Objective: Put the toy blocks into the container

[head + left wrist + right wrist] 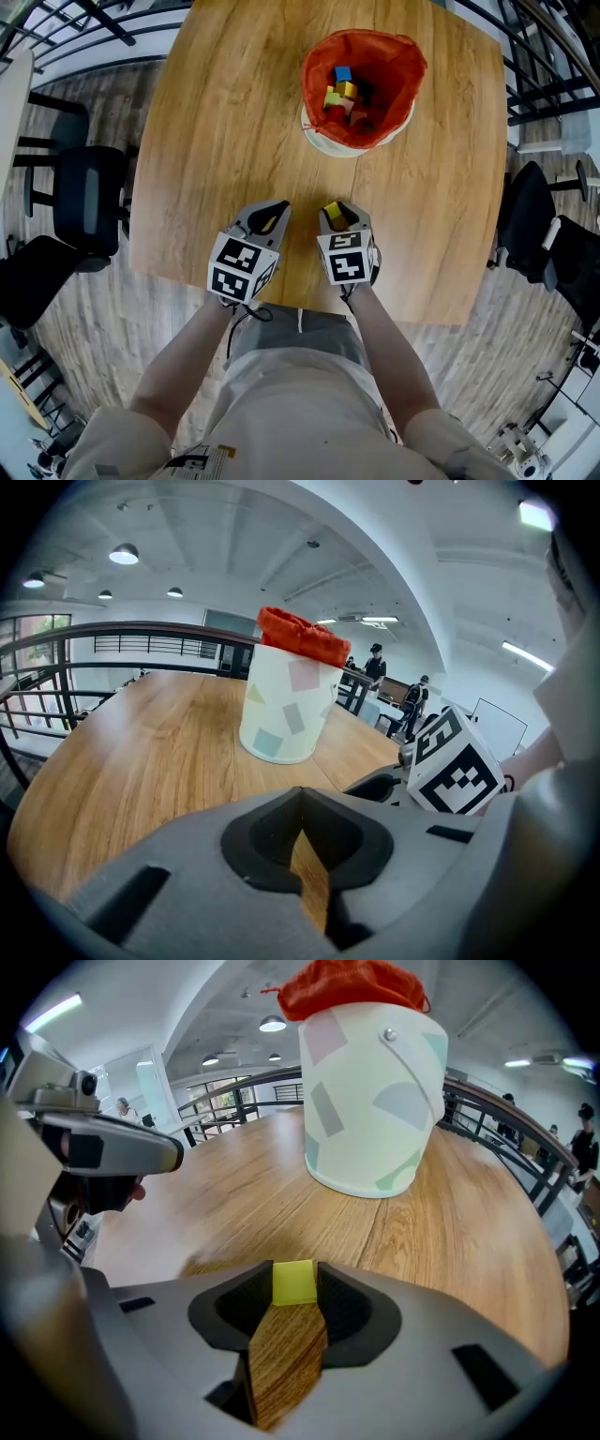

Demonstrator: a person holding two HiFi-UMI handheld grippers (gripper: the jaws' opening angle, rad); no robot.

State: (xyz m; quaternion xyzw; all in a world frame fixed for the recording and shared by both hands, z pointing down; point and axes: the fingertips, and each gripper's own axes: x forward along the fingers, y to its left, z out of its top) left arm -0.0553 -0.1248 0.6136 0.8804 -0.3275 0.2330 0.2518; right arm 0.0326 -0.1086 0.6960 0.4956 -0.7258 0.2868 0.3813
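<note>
Right fingers (349, 1314) clamp yellow block (293, 1282) at tips; left fingers (261, 844) clenched, empty

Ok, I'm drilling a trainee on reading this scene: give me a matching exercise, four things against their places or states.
1 right gripper
2 left gripper
3 blue block
4 container

A white, lined in red
B jaws together, empty
C lying among other blocks
D closed on a yellow block

Pairs: 1-D, 2-B, 3-C, 4-A
</note>
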